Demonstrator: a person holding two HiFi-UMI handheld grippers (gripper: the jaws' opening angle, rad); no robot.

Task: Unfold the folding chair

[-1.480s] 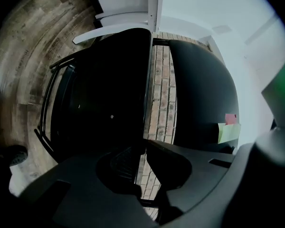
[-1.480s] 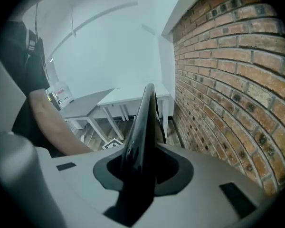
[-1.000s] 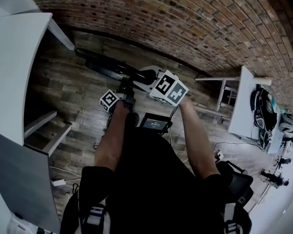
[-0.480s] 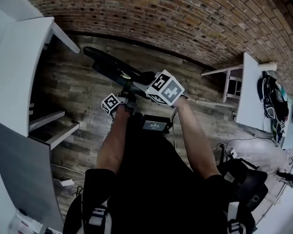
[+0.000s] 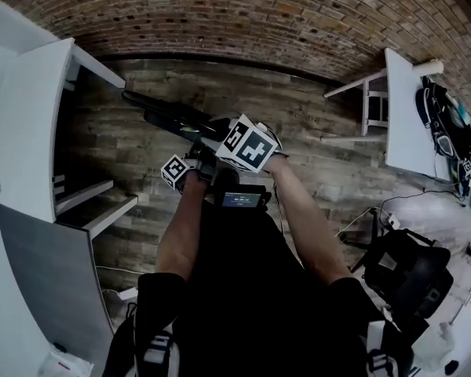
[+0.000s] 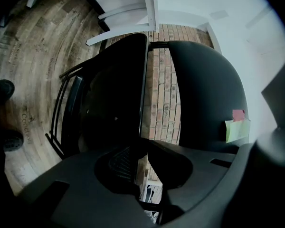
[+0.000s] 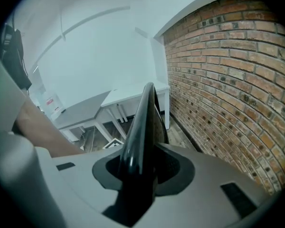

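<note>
Left tool [image 6: 140, 161] is clamped almost shut on a thin panel edge of the folding chair [image 5: 169, 116]. The right tool [image 7: 138, 167] pinches its glossy black rim, and its jaws have just eased slightly wider. Print on the small screen [image 5: 242, 199] is too small to read. Since a second ago, tools and chair have shifted left in the head view. Folded flat above the wooden floor [image 5: 314, 171], the chair runs lengthwise from the tools up-left toward the white shelf unit [image 5: 31, 116].

A red brick wall [image 5: 259, 14] is seen along the far side. The wood-plank floor [image 5: 298, 108] is flanked by white shelving [image 5: 31, 132] and a white table [image 5: 404, 116].
</note>
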